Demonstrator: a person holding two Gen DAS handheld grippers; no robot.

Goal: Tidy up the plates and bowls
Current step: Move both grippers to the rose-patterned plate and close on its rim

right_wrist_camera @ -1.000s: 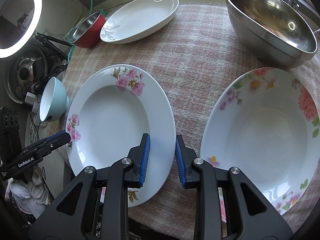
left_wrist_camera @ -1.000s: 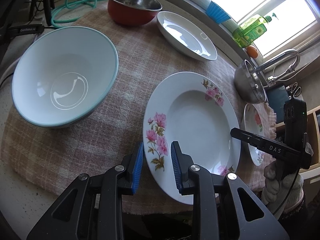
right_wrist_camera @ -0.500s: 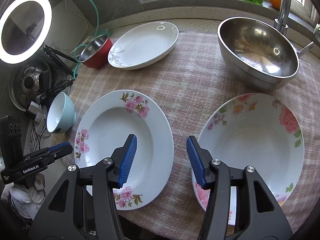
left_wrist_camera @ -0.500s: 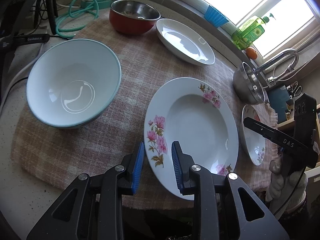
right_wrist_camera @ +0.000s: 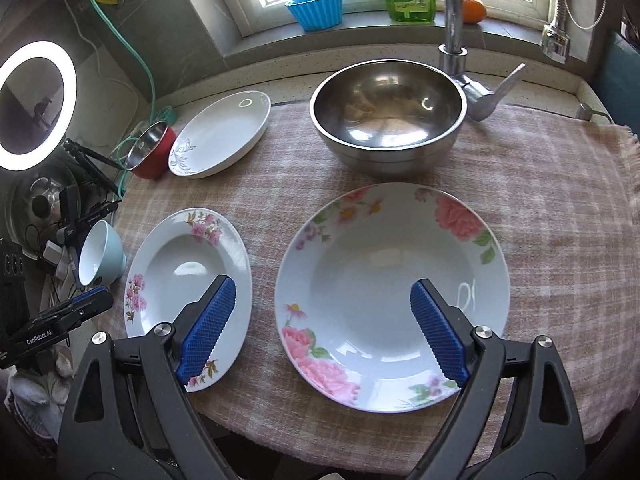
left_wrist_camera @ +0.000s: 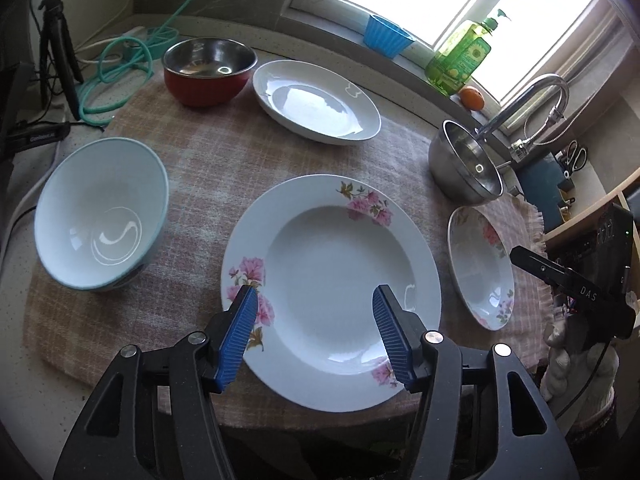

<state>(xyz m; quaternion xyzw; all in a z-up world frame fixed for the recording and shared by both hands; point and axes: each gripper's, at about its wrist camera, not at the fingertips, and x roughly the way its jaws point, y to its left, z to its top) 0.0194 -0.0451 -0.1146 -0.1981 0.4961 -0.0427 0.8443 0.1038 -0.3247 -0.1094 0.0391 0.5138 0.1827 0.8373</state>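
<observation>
You are hovering both grippers, left (left_wrist_camera: 312, 334) and right (right_wrist_camera: 322, 334), jaws apart and empty, each over a floral plate (left_wrist_camera: 332, 280) (right_wrist_camera: 394, 280) at the counter's near edge, probably lining up rim grasps for stacking.

On my checked pink cloth (right_wrist_camera: 540, 208), the big rose-rimmed plate (right_wrist_camera: 392, 292) lies right of the small pink-flowered plate (right_wrist_camera: 188, 276); behind them I see the large steel bowl (right_wrist_camera: 386, 116) and plain white oval dish (right_wrist_camera: 220, 132).
</observation>
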